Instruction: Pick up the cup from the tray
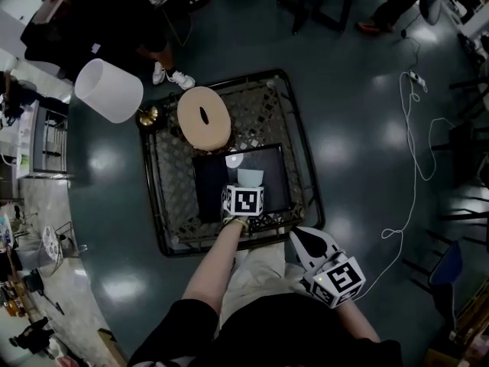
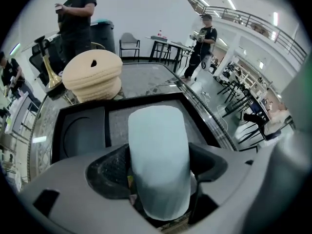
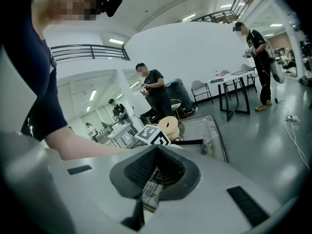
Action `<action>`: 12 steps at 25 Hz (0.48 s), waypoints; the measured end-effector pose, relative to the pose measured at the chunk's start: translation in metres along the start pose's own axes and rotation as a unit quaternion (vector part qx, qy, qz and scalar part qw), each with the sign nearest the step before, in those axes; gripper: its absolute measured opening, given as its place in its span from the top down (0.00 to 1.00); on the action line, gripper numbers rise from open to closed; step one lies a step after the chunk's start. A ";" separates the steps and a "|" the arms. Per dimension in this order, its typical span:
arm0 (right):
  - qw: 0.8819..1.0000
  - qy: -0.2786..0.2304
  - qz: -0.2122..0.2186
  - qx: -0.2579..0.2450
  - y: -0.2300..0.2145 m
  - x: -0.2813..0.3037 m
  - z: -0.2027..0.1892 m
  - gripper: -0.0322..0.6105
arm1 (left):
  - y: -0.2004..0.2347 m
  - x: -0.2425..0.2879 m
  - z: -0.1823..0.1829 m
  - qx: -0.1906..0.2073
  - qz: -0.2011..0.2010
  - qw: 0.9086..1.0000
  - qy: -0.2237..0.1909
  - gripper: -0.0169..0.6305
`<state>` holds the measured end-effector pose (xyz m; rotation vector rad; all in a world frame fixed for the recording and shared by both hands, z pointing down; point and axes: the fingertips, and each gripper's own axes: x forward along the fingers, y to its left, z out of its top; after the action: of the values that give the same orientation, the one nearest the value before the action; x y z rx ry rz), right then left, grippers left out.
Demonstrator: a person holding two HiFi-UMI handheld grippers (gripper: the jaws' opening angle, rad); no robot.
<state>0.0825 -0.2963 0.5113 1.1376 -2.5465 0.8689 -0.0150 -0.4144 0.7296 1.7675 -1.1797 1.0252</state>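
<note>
Left gripper view: the left gripper [image 2: 160,152] has its jaws wide apart, straddling the upright cup [image 2: 158,130] on the tray [image 2: 78,116] (12 o'clock ahead), unclamped. The right gripper [image 3: 156,155] is closed and empty. Risk: closing off-centre could tip the cup.

The left claw [image 2: 160,168] and right claw [image 3: 156,165] are pale grey shells with black cross-hatched pads [image 3: 139,167], each bearing a cube [image 1: 244,200] of black-and-white square markers. The person wears a dark short-sleeved top [image 1: 267,335] and pale beige bottoms [image 1: 263,270].
</note>
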 end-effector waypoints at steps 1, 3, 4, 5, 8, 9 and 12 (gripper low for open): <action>1.000 -0.001 -0.001 0.001 0.000 0.000 0.001 0.93 | -0.001 0.000 0.002 0.004 0.002 1.000 -0.004 0.41; 1.000 -0.003 -0.004 0.002 -0.001 -0.001 0.000 0.93 | -0.001 -0.002 0.002 0.006 0.006 1.000 -0.010 0.41; 1.000 -0.003 -0.005 0.002 -0.002 -0.002 -0.001 0.93 | 0.000 -0.002 0.002 0.006 0.007 1.000 -0.013 0.41; 1.000 -0.003 -0.006 0.002 -0.002 -0.003 -0.002 0.93 | 0.001 -0.002 0.002 0.006 0.009 1.000 -0.014 0.42; 1.000 -0.002 -0.009 0.002 -0.002 -0.007 -0.005 0.93 | 0.002 -0.001 0.000 0.007 0.011 1.000 -0.013 0.42; 1.000 -0.003 -0.010 0.002 -0.001 -0.009 -0.005 0.93 | 0.001 -0.001 -0.001 0.007 0.009 1.000 -0.015 0.42; 1.000 -0.005 -0.012 0.000 0.001 -0.014 -0.005 0.93 | -0.002 -0.009 0.002 0.006 0.001 1.000 -0.030 0.42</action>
<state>0.0911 -0.2840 0.5093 1.1737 -2.5358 0.8590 -0.0144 -0.4126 0.7206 1.8181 -1.2157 0.9884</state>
